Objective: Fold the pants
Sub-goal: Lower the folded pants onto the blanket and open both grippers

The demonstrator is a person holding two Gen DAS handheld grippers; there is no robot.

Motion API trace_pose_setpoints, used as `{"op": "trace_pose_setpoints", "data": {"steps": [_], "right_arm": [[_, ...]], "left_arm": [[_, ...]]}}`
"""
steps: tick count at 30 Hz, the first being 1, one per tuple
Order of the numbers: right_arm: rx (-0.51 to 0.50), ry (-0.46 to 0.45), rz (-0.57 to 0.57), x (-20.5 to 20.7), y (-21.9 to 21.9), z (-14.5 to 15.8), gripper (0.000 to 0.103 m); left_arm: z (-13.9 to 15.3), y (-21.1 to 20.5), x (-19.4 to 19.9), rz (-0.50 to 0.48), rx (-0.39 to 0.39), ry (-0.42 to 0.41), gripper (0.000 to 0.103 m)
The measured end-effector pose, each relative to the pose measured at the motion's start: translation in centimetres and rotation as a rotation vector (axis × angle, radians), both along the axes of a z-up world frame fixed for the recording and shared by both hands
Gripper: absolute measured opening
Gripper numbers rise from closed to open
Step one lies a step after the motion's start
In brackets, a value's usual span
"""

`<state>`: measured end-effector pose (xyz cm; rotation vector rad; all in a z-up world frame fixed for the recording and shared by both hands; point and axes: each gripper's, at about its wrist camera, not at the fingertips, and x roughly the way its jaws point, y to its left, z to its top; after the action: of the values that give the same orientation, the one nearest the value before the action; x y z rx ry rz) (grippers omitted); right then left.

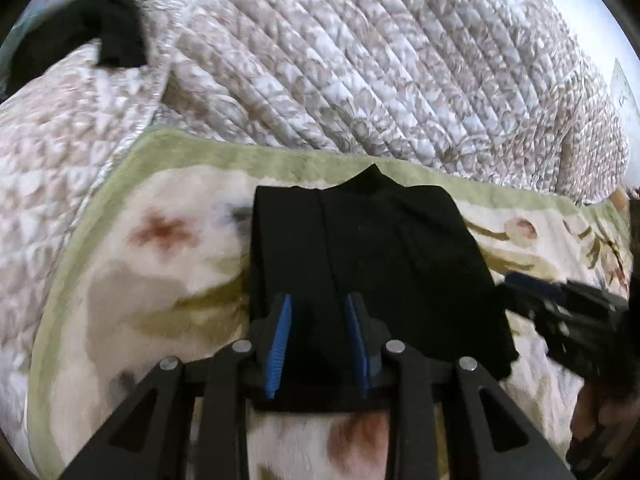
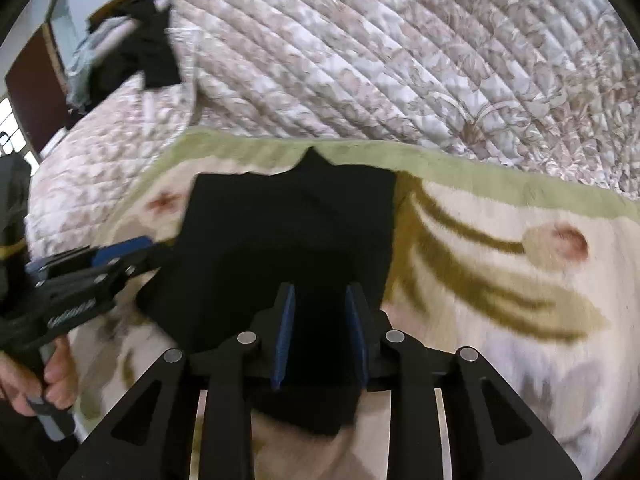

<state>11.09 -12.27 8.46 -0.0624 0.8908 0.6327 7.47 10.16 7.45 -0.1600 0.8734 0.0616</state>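
Between both tools' fingers — folded black pants (image 1: 372, 264).

**Two wrist cameras, one bed, seen from either side**

The left wrist view sits just behind the left gripper (image 1: 318, 300) and looks steeply down along its fingers, close over the near edge of the black pants (image 1: 368, 248). The right wrist view looks the same way from behind the right gripper (image 2: 320, 292), equally close and tilted down. Both face across the floral blanket (image 1: 132, 264) toward the quilted cover (image 1: 360, 60) beyond. They share the pants, the blanket's green border and the quilt; each also catches the other gripper at its frame edge.
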Motion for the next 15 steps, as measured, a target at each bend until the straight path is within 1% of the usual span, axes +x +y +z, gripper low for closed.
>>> {"op": "trace_pose_setpoints", "data": {"steps": [3,5,6,9,11,13,15], "right_arm": [[-0.001,-0.029,0.018,-3.0,-0.2,0.9,0.029],[0.002,-0.046,0.033,-4.8,-0.3,1.5,0.038],[0.004,-0.053,0.035,-5.6,-0.3,1.6,0.043],[-0.001,-0.067,0.043,-7.7,-0.6,1.6,0.043],[-0.011,-0.071,0.041,-8.5,-0.7,1.2,0.043],[-0.008,-0.046,0.044,-9.0,-0.8,0.4,0.043],[-0.030,-0.031,0.046,-9.0,-0.6,-0.7,0.043]], "left_arm": [[0.7,-0.7,-2.5,0.017,0.027,-0.026,0.032],[1.0,-1.0,-4.0,0.021,0.038,-0.044,0.033],[1.1,-1.1,-4.9,0.029,0.039,-0.050,0.035],[0.5,-1.1,-7.1,0.043,0.030,-0.050,0.038],[-0.3,-1.2,-8.0,0.044,0.035,-0.028,0.038],[-1.2,-1.4,-8.4,0.028,0.032,-0.005,0.038],[-1.9,-1.8,-8.5,0.017,0.061,0.011,0.038]]}}
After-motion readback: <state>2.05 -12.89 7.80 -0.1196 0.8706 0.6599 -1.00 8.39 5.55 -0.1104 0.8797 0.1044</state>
